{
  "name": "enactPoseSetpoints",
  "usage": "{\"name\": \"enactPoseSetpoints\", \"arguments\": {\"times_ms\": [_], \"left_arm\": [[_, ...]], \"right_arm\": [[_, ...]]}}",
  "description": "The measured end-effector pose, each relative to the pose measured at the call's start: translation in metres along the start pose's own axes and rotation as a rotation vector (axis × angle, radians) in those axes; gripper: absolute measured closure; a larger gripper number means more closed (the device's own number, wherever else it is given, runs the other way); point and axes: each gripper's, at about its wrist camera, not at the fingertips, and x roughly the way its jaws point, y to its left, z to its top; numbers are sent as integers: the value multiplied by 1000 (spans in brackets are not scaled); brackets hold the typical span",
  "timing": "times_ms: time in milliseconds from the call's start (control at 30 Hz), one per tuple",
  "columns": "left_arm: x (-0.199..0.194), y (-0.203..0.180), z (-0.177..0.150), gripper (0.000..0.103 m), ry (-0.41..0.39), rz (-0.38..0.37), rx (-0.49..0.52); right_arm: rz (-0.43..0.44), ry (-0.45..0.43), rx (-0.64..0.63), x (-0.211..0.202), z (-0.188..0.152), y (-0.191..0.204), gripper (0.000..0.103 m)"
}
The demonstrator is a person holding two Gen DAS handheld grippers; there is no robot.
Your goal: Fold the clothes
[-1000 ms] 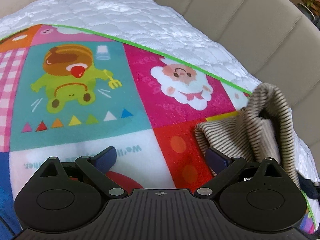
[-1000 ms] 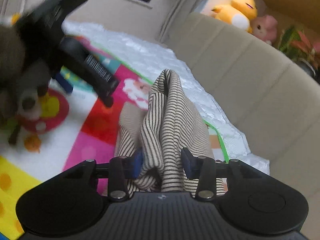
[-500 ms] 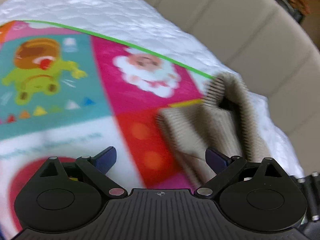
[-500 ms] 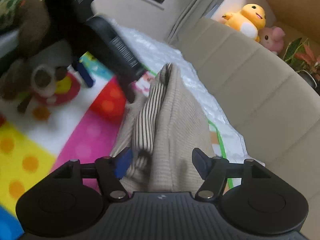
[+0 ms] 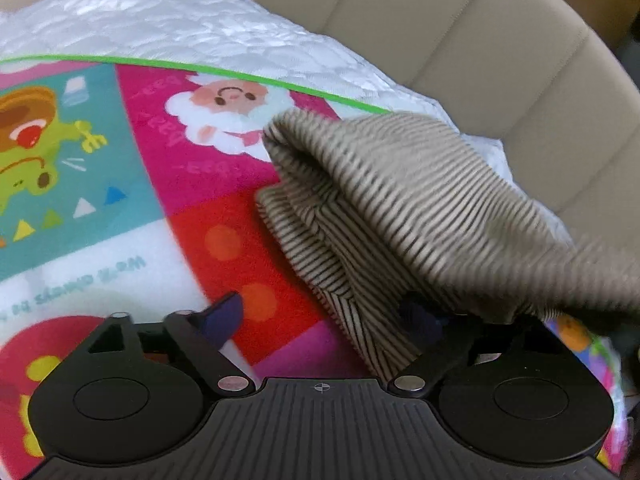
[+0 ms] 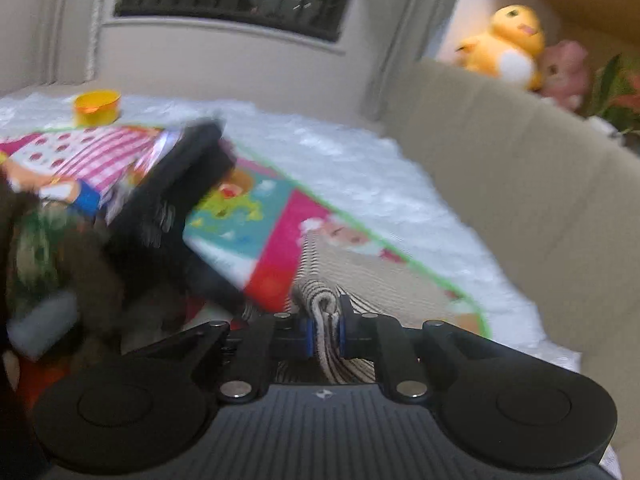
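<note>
A beige garment with thin dark stripes (image 5: 400,208) lies bunched on a colourful cartoon play mat (image 5: 120,184). In the left wrist view my left gripper (image 5: 320,316) is open; its right finger sits under a lifted fold of the garment and its left finger is over the mat. In the right wrist view my right gripper (image 6: 324,332) is shut on a bunched edge of the striped garment (image 6: 352,272), which stretches away over the mat. The left gripper's black body (image 6: 172,208) and the hand holding it show at the left of that view.
The mat lies on a white quilted cover (image 5: 208,28) over a beige sofa (image 5: 500,60). A yellow cup (image 6: 97,107) stands at the cover's far end. A yellow and a pink plush toy (image 6: 508,44) and a plant sit behind the sofa back.
My right gripper has closed on the garment's edge and lowered it toward the mat. My left gripper moved right, and the garment's fold now drapes over its right finger.
</note>
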Motion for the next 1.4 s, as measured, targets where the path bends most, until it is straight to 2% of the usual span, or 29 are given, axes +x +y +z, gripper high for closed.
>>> {"name": "enactPoseSetpoints", "arguments": {"times_ms": [33, 100, 133, 200, 267, 333, 400, 433, 467, 500, 533, 567, 633, 667, 767, 867, 967, 1033, 1133, 1200, 1233, 1333, 1400], "left_arm": [[-6, 7, 4, 20, 5, 4, -21], [-18, 23, 11, 19, -21, 38, -75], [-23, 31, 15, 19, -37, 59, -104], [-32, 41, 23, 19, -73, 60, -143], [-46, 41, 30, 19, -131, -7, -150], [-59, 34, 33, 19, -187, -93, -122], [-63, 20, 33, 19, -210, -188, -62], [-58, 11, 31, 19, -196, -216, -23], [-50, 2, 28, 21, -171, -209, 18], [-41, -4, 26, 26, -146, -174, 53], [-30, -7, 23, 29, -116, -112, 85], [-20, -10, 20, 31, -87, -54, 113], [-6, -3, 14, 26, -54, 7, 108], [-7, -1, 15, 25, -50, 1, 93], [-11, -1, 16, 22, -57, 28, 115], [-13, 0, 15, 21, -52, 35, 109], [-12, 2, 16, 17, -49, 40, 101], [-11, 2, 16, 17, -46, 41, 96], [-10, 5, 17, 15, -42, 37, 85], [-9, 6, 16, 14, -36, 42, 87], [-8, 6, 16, 14, -36, 51, 91], [-8, 8, 17, 13, -38, 51, 88], [-8, 8, 18, 13, -37, 51, 87]], "right_arm": [[2, 11, -12, 15, 10, -2, 93], [19, 45, -18, 14, 1, 10, 93], [27, 58, -48, 39, 14, 2, 93], [36, 64, -164, 65, 24, 32, 93], [42, 63, -269, 68, 16, 67, 93], [54, 78, -308, 89, 28, 72, 93], [58, 96, -347, 108, 39, 76, 92], [56, 106, -366, 117, 45, 77, 91], [53, 110, -381, 133, 61, 73, 91], [56, 109, -381, 131, 61, 75, 89], [59, 107, -380, 130, 62, 76, 86], [62, 106, -379, 128, 62, 77, 79], [92, 96, -342, 116, 64, 72, 72], [106, 90, -323, 109, 65, 69, 67], [127, 72, -246, 84, 66, 55, 42], [107, 38, -125, 68, 77, 36, 38], [65, 23, 65, 75, 85, 14, 22], [36, 24, 188, 81, 88, 1, 20], [-29, 195, 134, 121, 71, 14, 19], [-93, 187, 39, 135, 60, 32, 10], [-91, 178, 40, 130, 64, 34, 10], [-15, 154, 150, 115, 80, 19, 11], [-12, 110, 202, 109, 95, 7, 11]]}}
